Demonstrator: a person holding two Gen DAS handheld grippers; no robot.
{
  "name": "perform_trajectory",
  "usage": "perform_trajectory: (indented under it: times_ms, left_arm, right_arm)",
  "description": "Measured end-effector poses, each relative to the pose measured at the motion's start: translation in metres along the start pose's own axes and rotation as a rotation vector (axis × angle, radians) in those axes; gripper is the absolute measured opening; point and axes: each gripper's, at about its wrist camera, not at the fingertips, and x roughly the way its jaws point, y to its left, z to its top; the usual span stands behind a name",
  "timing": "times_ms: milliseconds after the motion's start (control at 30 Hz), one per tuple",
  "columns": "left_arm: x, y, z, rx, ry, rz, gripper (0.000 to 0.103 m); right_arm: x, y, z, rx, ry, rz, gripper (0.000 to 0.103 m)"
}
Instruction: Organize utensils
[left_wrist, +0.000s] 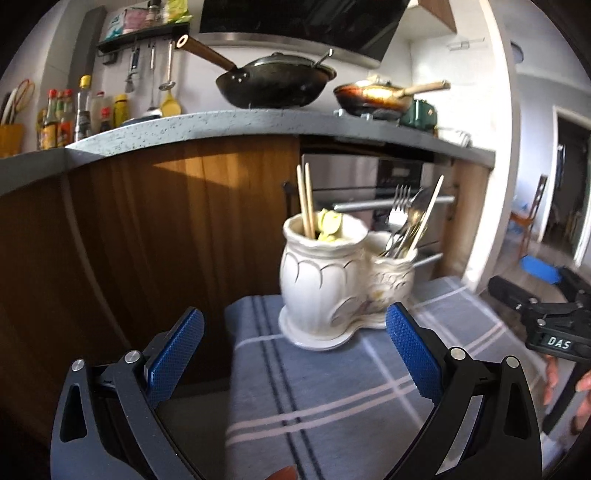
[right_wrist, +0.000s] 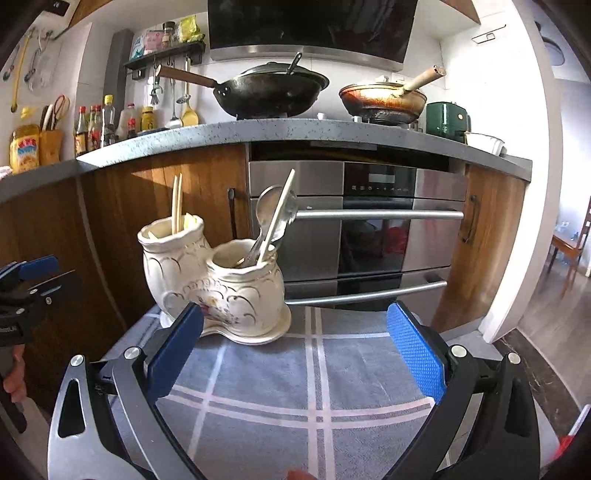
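A white ceramic double holder (left_wrist: 328, 280) (right_wrist: 218, 284) stands on a blue checked cloth (left_wrist: 314, 398) (right_wrist: 295, 391). Its taller pot holds two wooden chopsticks (left_wrist: 306, 199) (right_wrist: 176, 206) and something yellow-green. The lower pot holds a fork (left_wrist: 399, 210), spoons (right_wrist: 271, 210) and one pale chopstick (left_wrist: 428, 214) (right_wrist: 279, 210). My left gripper (left_wrist: 295, 328) is open and empty, just short of the holder. The right gripper (right_wrist: 295, 325) is open and empty too, with the holder ahead to its left. Each gripper shows at the edge of the other's view, the right one (left_wrist: 546, 321) and the left one (right_wrist: 26, 284).
Behind the cloth run wooden cabinet doors (right_wrist: 166, 192) and a steel oven (right_wrist: 373, 229) with bar handles. The grey counter (right_wrist: 295, 129) above carries a black wok (right_wrist: 269, 88), a frying pan (right_wrist: 384, 99), bottles (right_wrist: 96, 122) and hanging tools. A doorway opens at far right.
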Motion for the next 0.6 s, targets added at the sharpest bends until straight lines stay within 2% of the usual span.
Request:
perform_trajectory:
  times_ms: [100, 267, 600]
  left_arm:
    - [0.005, -0.002, -0.001, 0.008, 0.027, 0.004, 0.098]
    - [0.009, -0.002, -0.003, -0.037, 0.057, -0.065, 0.098]
    - [0.004, -0.002, -0.003, -0.03, 0.028, -0.029, 0.098]
  right_arm:
    - [0.001, 0.004, -0.004, -0.012, -0.011, -0.011, 0.098]
    - [-0.002, 0.008, -0.008, -0.024, -0.031, -0.012, 0.098]
    - [-0.01, 0.013, -0.007, -0.03, -0.049, -0.001, 0.098]
